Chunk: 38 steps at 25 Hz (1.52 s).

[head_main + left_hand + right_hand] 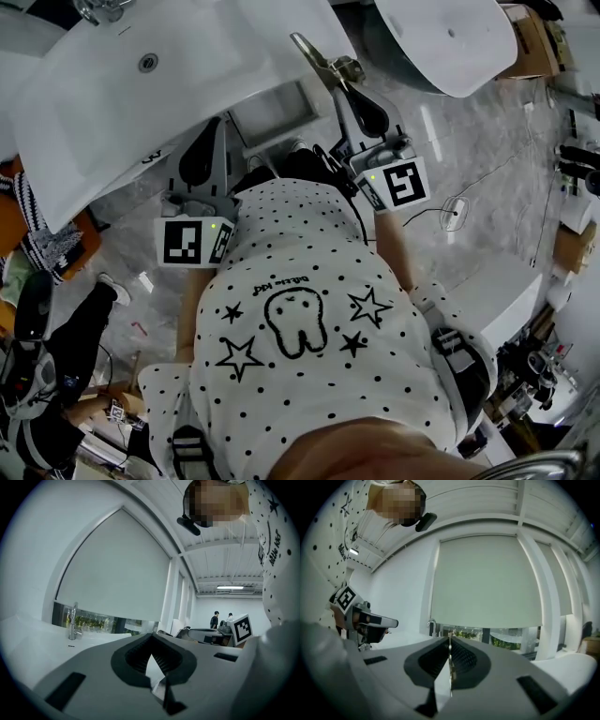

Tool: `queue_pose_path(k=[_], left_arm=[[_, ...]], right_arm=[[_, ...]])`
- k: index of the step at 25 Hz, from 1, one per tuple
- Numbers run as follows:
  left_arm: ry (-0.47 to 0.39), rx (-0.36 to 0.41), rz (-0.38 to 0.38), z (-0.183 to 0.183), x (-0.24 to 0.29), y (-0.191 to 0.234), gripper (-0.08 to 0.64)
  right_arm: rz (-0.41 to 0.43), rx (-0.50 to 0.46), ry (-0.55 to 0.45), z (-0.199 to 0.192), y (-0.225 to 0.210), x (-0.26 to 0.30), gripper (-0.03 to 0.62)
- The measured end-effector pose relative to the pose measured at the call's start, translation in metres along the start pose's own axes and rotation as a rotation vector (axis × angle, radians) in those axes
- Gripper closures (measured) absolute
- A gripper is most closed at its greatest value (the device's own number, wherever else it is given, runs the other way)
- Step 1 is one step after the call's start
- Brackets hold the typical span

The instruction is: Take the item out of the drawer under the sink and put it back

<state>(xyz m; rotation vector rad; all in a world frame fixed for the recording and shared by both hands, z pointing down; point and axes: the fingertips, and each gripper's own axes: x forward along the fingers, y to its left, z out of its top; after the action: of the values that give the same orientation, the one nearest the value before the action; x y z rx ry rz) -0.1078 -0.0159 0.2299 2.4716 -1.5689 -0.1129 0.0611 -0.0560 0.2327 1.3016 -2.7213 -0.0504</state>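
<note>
In the head view I look down over a dotted white shirt at both grippers. My right gripper (334,79) is raised beside the white sink (141,103) and is shut on a thin shiny metal item (314,54) that sticks out past its tips. Seen from the right gripper view, this item (450,667) is a narrow bright edge pinched in the right gripper (450,641). My left gripper (212,129) points under the sink's rim, jaws together, with nothing seen between them (151,654). A grey drawer or cabinet top (281,108) shows below the sink; its inside is hidden.
A second white basin (450,37) lies at the top right. A chrome faucet (73,620) stands on the sink before a shaded window. Bags and gear (37,309) crowd the floor at left, boxes and equipment (572,244) at right. Two people (214,619) stand far off.
</note>
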Motion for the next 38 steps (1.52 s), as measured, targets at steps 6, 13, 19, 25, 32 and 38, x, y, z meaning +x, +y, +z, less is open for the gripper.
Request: queue_pose_path(k=[6,13,19,25,32,38], left_arm=[[-0.011,0.003,-0.003,0.004,-0.005,-0.006,0.565],[0.001,0.009,-0.003,-0.002,-0.007,-0.002,0.565],[0.001,0.013,-0.007,-0.003,-0.008,-0.003,0.565],[-0.003,0.01,-0.003,-0.007,-0.013,-0.003,0.565],[0.005,0.008,0.016,-0.012,-0.02,0.003,0.565],[0.002,0.014,0.015,-0.002,-0.008,-0.004,0.565]], right_arm=[[0.085,-0.029,0.019,-0.008,0.029,-0.001,0.572],[0.083,-0.02,0.008,-0.008,0.03,0.0,0.572],[0.074,-0.028,0.028,-0.015,0.031,-0.004,0.572],[0.044,-0.056,0.024,-0.014,0.022,-0.01,0.572],[0.039,-0.059,0.001,-0.01,0.022,-0.011,0.572],[0.094,-0.037,0.031,-0.014,0.033,-0.009,0.572]])
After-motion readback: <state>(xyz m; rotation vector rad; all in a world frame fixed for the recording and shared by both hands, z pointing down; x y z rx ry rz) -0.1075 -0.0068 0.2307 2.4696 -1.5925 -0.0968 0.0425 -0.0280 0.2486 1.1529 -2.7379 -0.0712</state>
